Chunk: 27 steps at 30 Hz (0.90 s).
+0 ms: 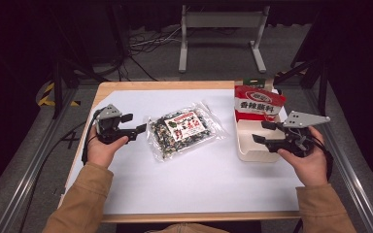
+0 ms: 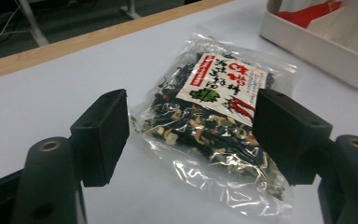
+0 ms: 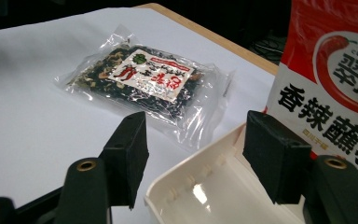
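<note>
Left hand-held gripper is held wide open and empty, jaws framing the clear seasoning packet, which lies flat on the tabletop just left of the white bin. Right hand-held gripper is likewise open and empty over that bin's near rim, beside the red pouch stood in it. If the packet is to be binned, its thin near edge is best pinched low and square, since the glossy film will likely slip or crumple.

Red seasoning packet cut off top and right; green item behind it mostly hidden, unreadable.
</note>
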### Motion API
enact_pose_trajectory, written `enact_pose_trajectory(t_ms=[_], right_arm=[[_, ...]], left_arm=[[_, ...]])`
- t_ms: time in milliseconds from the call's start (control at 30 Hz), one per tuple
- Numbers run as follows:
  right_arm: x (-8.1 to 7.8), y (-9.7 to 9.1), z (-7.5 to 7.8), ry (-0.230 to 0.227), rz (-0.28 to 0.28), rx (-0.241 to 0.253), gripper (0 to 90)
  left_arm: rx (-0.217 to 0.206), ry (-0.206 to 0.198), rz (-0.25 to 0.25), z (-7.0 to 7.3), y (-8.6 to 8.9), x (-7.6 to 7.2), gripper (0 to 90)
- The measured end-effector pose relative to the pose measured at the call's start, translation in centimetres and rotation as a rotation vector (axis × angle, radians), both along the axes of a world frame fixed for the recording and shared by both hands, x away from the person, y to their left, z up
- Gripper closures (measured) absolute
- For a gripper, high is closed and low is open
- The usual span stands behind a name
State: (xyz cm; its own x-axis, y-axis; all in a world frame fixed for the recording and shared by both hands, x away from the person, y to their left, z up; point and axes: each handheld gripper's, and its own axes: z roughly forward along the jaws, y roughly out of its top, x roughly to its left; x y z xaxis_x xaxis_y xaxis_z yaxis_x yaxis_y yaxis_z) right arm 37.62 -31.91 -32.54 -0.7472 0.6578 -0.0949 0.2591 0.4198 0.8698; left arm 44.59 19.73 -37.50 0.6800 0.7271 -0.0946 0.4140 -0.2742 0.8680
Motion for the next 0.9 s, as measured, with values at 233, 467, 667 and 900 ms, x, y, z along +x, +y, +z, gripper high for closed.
enact_pose_trajectory(t_ms=[233,467,667,900], right_arm=[[-0.3,1.0,0.4,-0.036,0.031,-0.016,35.7],[-0.8,1.5,0.1,-0.034,0.052,-0.016,35.1],[-1.3,1.7,-0.2,-0.031,0.064,-0.018,34.7],[-1.6,2.0,-0.6,-0.02,0.071,-0.015,33.8]], left_arm=[[-0.057,-0.004,0.044,-0.8,-0.1,1.5,30.2],[-0.047,-0.016,0.053,-1.4,0.1,2.2,31.9],[-0.01,0.007,0.04,-1.6,-0.4,2.7,33.3],[-0.023,0.001,0.042,-1.4,-1.1,3.7,32.8]])
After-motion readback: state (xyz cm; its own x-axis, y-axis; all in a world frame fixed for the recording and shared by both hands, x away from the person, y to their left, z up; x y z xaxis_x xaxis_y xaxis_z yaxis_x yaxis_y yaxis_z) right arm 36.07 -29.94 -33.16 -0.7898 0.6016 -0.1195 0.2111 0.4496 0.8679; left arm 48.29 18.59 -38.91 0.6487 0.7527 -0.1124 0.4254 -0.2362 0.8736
